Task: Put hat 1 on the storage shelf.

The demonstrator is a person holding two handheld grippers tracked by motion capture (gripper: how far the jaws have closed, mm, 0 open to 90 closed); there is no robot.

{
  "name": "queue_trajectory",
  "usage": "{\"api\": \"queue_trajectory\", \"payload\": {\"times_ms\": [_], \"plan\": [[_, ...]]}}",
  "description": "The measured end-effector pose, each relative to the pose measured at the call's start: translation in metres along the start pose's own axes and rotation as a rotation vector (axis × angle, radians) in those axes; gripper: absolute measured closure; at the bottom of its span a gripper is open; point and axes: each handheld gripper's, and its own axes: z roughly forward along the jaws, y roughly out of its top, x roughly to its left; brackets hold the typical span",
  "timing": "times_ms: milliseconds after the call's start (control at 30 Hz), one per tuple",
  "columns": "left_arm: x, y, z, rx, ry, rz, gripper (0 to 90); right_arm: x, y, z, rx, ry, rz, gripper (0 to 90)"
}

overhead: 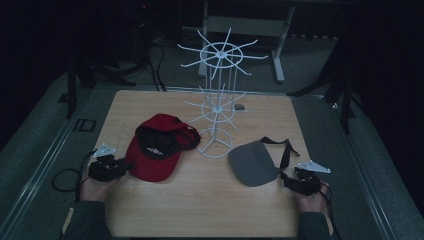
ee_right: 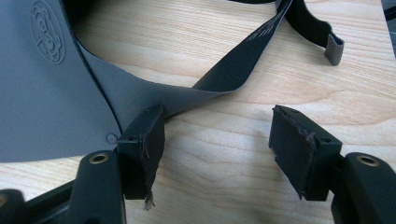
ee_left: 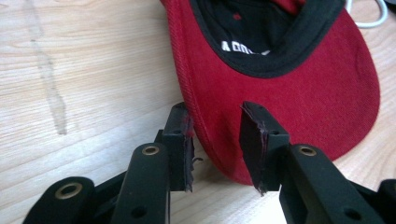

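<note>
Filling dim room: wooden table (overhead: 200, 210)

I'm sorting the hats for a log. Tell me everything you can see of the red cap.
The red cap lies upside down on the wooden table, left of the white wire rack. It looks like ribbed red cloth with a black inner band and lining that bears white lettering. Its brim points toward the person, and the brim's edge sits between the open jaws of the left claw, not yet pinched.
</note>
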Motion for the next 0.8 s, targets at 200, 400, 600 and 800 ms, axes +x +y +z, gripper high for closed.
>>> {"api": "queue_trajectory", "payload": {"times_ms": [200, 400, 600, 800], "plan": [[-0.007, 0.002, 0.006, 0.040, -0.054, 0.027, 63.1, 0.000, 0.000, 0.000, 0.001, 0.000, -0.002, 35.4], [-0.010, 0.005, 0.016, 0.069, -0.089, 0.039, 61.3, 0.000, 0.000, 0.000, 0.001, 0.001, -0.002, 35.3], [-0.019, 0.008, 0.027, 0.093, -0.140, 0.057, 59.7, 0.000, 0.000, 0.000, 0.001, 0.001, -0.002, 35.3], [-0.027, 0.010, 0.034, 0.113, -0.179, 0.075, 57.9, 0.000, 0.000, 0.000, 0.001, 0.001, -0.003, 35.2]]}}
